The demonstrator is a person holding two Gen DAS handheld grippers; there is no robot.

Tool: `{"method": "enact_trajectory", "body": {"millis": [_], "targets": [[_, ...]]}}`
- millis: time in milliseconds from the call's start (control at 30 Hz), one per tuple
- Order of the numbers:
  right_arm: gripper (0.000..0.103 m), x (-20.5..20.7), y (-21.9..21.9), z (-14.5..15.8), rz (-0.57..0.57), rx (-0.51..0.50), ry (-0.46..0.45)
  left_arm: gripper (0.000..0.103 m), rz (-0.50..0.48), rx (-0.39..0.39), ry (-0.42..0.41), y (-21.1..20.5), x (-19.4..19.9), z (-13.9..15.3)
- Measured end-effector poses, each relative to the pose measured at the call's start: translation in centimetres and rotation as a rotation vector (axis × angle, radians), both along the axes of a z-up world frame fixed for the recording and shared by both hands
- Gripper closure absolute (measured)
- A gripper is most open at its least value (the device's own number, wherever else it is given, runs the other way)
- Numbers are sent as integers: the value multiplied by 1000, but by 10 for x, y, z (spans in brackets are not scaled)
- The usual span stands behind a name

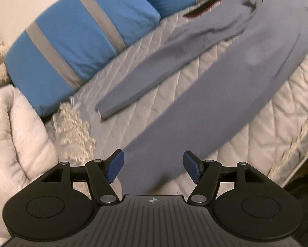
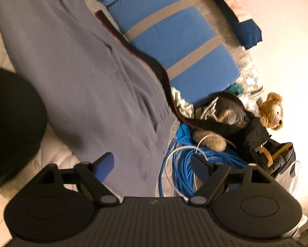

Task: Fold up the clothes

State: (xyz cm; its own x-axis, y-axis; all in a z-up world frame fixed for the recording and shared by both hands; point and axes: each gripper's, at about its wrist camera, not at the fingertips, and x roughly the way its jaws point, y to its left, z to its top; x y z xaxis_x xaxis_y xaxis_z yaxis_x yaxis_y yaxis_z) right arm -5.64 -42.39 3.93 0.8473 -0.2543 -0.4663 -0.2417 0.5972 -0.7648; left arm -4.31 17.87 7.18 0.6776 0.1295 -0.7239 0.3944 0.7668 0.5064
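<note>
- On the quilted bed: grey long-sleeved garment spread flat, beside blue striped pillows.
- Left tool: jaws apart, nothing gripped.
- Right tool: jaws wide apart, empty, above garment edge and blue cable coil.

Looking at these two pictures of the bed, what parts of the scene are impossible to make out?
- Left wrist view: the grey long-sleeved garment has its near hem hidden behind the left gripper; its collar end is blurred.
- Right wrist view: a dark round shape at the left edge is cut off and unidentifiable.
- Right wrist view: the brown teddy bear is partly covered by black fabric.
- The coiled blue cable runs behind the right gripper.
</note>
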Motion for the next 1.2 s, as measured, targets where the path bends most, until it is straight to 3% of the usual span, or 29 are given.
{"method": "enact_trajectory", "body": {"millis": [133, 433, 867, 900, 1033, 1100, 1200], "targets": [[13, -3, -15, -14, -21, -24, 39, 39, -68, 30, -25, -29, -2, 6], [14, 6, -39, -62, -20, -150, 76, 39, -219, 10, 0, -93, -16, -6], [15, 7, -11, -86, 127, -224, -76, 39, -364, 118, -160, -176, -49, -45], [19, 8, -11, -85, 134, -219, -72, 39, -379, 122, -164, -184, -52, -48], [55, 14, -11, -73, 168, -203, 4, 39, -435, 167, -193, -213, -59, -63], [66, 16, -12, -62, 170, -190, 23, 39, -472, 200, -215, -227, -61, -73], [70, 20, -16, -43, 163, -167, 27, 39, -508, 227, -249, -247, -62, -85]]}}
